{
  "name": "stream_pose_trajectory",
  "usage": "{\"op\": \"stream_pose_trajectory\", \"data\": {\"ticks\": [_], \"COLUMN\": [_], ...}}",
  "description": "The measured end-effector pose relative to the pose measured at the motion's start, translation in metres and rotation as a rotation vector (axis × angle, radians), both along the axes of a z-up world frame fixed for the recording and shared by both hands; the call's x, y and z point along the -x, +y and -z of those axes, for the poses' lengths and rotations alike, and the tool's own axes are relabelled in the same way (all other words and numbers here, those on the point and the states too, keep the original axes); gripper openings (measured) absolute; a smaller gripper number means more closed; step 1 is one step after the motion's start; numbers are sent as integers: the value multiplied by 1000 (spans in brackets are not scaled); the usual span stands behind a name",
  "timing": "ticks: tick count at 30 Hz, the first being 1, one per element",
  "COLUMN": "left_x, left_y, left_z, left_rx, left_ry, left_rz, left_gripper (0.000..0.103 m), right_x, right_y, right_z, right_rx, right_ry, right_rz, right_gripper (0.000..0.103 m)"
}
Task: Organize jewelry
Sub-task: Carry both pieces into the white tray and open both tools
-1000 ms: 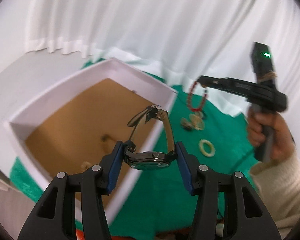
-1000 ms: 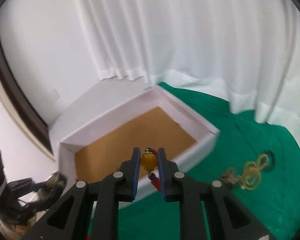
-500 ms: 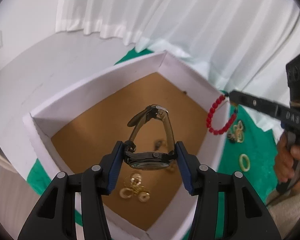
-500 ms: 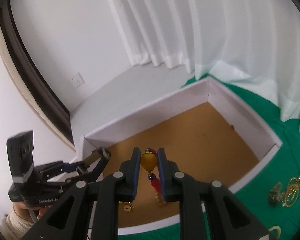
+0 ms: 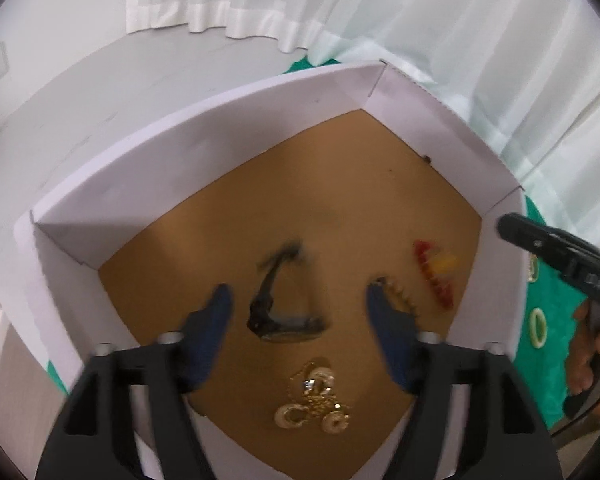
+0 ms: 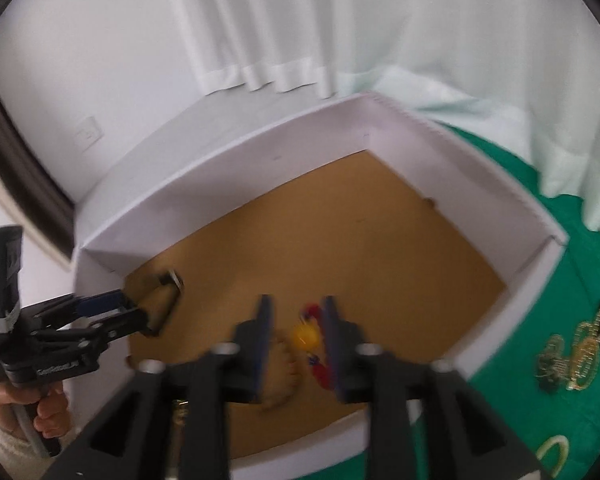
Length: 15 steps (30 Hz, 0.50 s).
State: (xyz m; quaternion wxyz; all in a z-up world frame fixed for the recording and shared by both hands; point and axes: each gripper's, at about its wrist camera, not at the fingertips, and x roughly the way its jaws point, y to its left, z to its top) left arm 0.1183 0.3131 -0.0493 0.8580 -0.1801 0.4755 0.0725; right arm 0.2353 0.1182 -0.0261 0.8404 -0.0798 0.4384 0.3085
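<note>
Jaws wide apart on the left gripper (image 5: 298, 306), nothing between the blue pads, and the dark watch (image 5: 284, 304) sits blurred in the gap below them, over the brown floor of the white box (image 5: 204, 152). From the right wrist view it looks different: the watch's strap loop (image 6: 162, 304) appears right at the left gripper's tips, so whether it touches the pads or the box floor I cannot tell.

Over to the right gripper (image 6: 296, 316), jaws parted too, and the red bead bracelet (image 6: 314, 344) with its yellow bead is in the gap, blurred, apart from both pads as far as I can see. In the left wrist view the same bracelet shows as a red and yellow streak (image 5: 432, 276) near the box's right wall, with the right gripper's tip just above that wall.

A cluster of gold rings and chain (image 5: 314, 400) lies on the box floor near the front edge. Outside the box, on the green cloth (image 6: 560, 280) covering the desk, rest a gold filigree ornament (image 6: 580, 348) and a pale ring bangle (image 5: 537, 323).
</note>
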Motion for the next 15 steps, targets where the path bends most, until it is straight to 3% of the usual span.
{"op": "stream_pose_trajectory", "data": {"ticks": [1, 5, 7, 15], "left_x": [3, 16, 24, 52], "left_y": [1, -3, -11, -87], "left_z": [-1, -13, -24, -70], "left_rx": [-5, -12, -28, -83], "left_ry": [-5, -40, -63, -174], "left_rz": [-10, -20, -16, 114], "left_gripper": [87, 89, 91, 97], "right_x": [0, 11, 22, 76], "right_y": [-5, -30, -43, -104], "right_z": [-2, -12, -19, -32], "right_rx": [-6, -21, -13, 44], "right_ry": [-8, -42, -82, -202], "right_rz": [17, 55, 69, 125], "right_gripper": [60, 65, 79, 79]}}
